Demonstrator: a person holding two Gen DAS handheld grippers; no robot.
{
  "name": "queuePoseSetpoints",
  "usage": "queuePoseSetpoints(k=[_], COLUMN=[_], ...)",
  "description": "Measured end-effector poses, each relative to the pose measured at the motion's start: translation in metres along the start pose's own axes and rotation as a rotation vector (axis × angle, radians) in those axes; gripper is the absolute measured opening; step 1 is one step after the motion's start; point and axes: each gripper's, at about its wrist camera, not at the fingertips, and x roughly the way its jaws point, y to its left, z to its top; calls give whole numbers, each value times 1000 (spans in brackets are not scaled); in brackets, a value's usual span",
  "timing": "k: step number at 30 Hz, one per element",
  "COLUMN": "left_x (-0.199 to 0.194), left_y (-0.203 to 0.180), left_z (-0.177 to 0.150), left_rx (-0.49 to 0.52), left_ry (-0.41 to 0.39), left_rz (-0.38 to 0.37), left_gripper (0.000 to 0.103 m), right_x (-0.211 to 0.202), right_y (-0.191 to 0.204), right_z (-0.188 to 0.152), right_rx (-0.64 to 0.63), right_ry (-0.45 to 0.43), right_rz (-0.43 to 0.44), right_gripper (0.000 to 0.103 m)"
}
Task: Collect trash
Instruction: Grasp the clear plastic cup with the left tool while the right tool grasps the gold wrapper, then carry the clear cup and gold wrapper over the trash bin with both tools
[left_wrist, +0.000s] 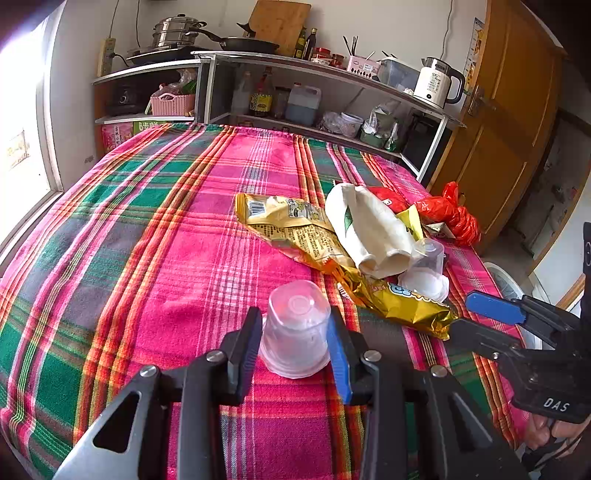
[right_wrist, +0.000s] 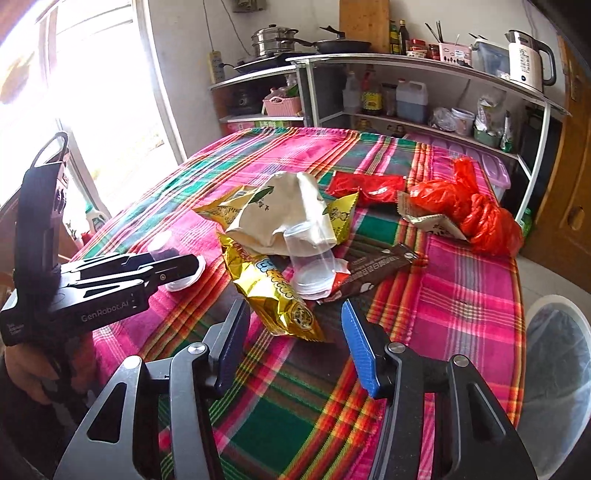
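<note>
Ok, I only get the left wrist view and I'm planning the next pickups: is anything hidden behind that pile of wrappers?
Observer: Yes. A brown snack wrapper lies partly under the tipped clear cup, on the pile's right side.
Operator: My left tool has the upturned cup. Is the right tool free?
Observer: The right tool is open and holds nothing. The end of the gold wrapper lies between its fingertips.
Operator: And the bin?
Observer: The bin stands on the floor off the table's right edge, and its opening shows a clear liner.
</note>
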Motion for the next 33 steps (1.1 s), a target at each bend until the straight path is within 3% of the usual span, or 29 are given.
queuePoseSetpoints(k=[5,8,17,18,19,23,33], left_x=[-4,-6,-11,-12,-13,-17,-33], left_y=[5,9,13,13,13,13,-2], left_z=[-2,-3,-6,-6,-7,-7,-10], left_rx=[-10,-17,-27,-27,-26,-20,8], left_ry=[-4,-6,-7,-8,-9,-16,-34], left_rz=[-13,-17,-22,-22,-22,-24,-42], left_gripper=[37,37,37,37,37,37,37], right_x=[14,17,29,29,29,24,-16], right_y=[6,12,25,26,27,25,19], right_z=[2,0,4,4,3,0,-10], right_rx=[-33,-55,-92,-96,-97,-83,-30], right_ry=[43,68,95,96,98,85,15], right_rz=[20,49,57,52,49,51,57], right_gripper=[49,40,39,27,26,21,19])
